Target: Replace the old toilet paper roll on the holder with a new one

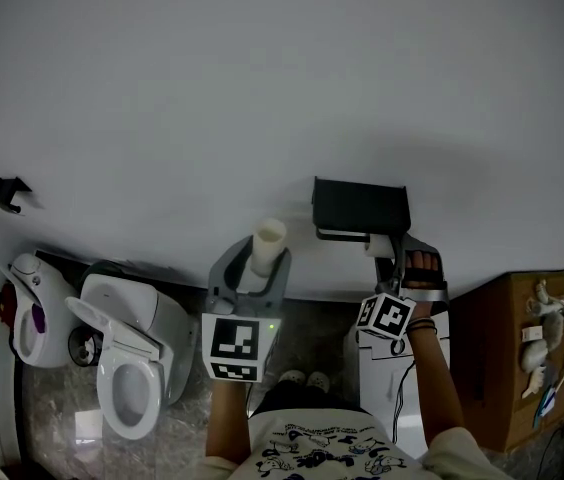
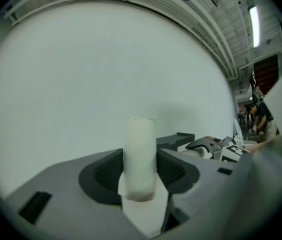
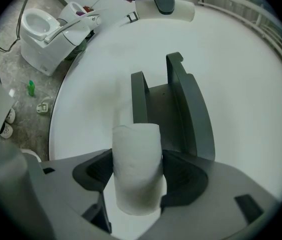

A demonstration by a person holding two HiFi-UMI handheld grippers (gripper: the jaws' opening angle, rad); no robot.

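In the head view my left gripper [image 1: 259,260] is shut on a bare, pale cardboard tube [image 1: 267,241] that stands upright between its jaws, out in front of the white wall. The left gripper view shows the tube [image 2: 140,159] pinched between the dark pads. My right gripper [image 1: 392,256] is shut on a white toilet paper roll [image 1: 377,245], just below the dark wall-mounted holder [image 1: 360,206]. In the right gripper view the roll [image 3: 136,171] sits between the jaws, with the holder's [image 3: 173,109] two dark side arms right behind it.
A white toilet [image 1: 127,368] with its lid up stands at the lower left, with a second white fixture [image 1: 32,308] beside it. A wooden cabinet [image 1: 507,353] is at the right and a small black hook [image 1: 7,193] hangs on the wall. A green bottle [image 3: 31,87] lies on the floor.
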